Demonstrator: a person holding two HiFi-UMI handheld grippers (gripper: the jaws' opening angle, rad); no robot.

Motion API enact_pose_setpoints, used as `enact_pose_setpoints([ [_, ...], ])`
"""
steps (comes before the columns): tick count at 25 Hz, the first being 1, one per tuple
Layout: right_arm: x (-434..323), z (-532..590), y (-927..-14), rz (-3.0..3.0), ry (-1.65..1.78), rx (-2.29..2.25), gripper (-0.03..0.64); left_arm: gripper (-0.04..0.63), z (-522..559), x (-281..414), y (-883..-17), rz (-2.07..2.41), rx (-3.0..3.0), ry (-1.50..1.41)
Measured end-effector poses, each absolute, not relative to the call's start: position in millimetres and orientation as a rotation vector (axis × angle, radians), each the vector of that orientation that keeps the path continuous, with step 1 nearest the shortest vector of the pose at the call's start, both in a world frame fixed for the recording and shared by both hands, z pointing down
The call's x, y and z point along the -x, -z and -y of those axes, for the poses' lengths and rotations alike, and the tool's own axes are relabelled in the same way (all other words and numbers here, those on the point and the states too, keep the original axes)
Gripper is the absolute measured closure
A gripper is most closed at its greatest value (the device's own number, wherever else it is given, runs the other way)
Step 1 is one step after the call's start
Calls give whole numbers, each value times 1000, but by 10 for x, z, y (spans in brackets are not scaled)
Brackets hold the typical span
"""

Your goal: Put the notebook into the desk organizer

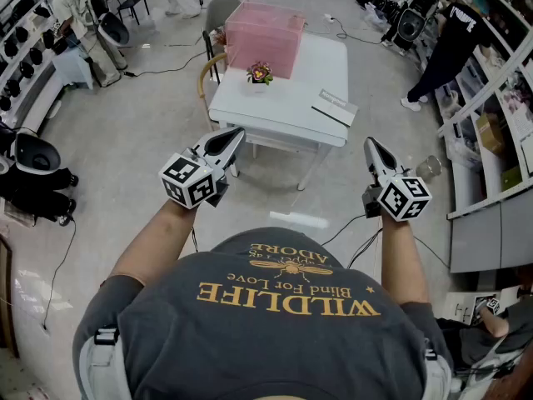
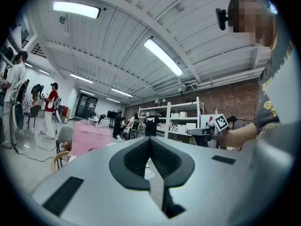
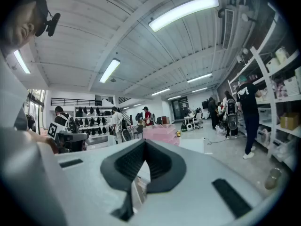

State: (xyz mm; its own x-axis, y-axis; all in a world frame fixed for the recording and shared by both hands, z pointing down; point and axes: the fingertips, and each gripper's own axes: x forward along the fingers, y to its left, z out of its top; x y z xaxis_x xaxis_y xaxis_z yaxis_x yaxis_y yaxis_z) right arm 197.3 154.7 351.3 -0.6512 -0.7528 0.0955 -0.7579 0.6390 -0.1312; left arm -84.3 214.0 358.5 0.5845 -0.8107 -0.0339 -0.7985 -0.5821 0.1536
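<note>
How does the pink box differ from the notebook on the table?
The pink box stands tall at the far end of the white table; the notebook lies flat near its right edge. The box is pink and bulky, the notebook pale and thin. Both rest on the table.

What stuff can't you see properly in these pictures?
- Notebook, head view: too small and far to read its cover.
- Pink box, head view: inside hidden by its cloudy walls.
- Table, both gripper views: mostly blocked by the shut jaws.
</note>
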Motion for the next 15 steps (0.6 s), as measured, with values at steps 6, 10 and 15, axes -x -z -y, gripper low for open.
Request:
enact_pose_setpoints([
  [6, -1973, -1565, -3474, 2830, -243, -1296, 618, 598, -2170, 828, -3572, 1371, -2689, 154],
  [10, -1966, -1562, -3470, 2838, -245, -1291, 618, 598, -2179, 817, -3571, 1373, -2691, 151],
  [15, -1994, -1524, -3489, 2853, -248, -1283, 617, 598, -2151, 771, -3586, 1374, -2691, 152],
])
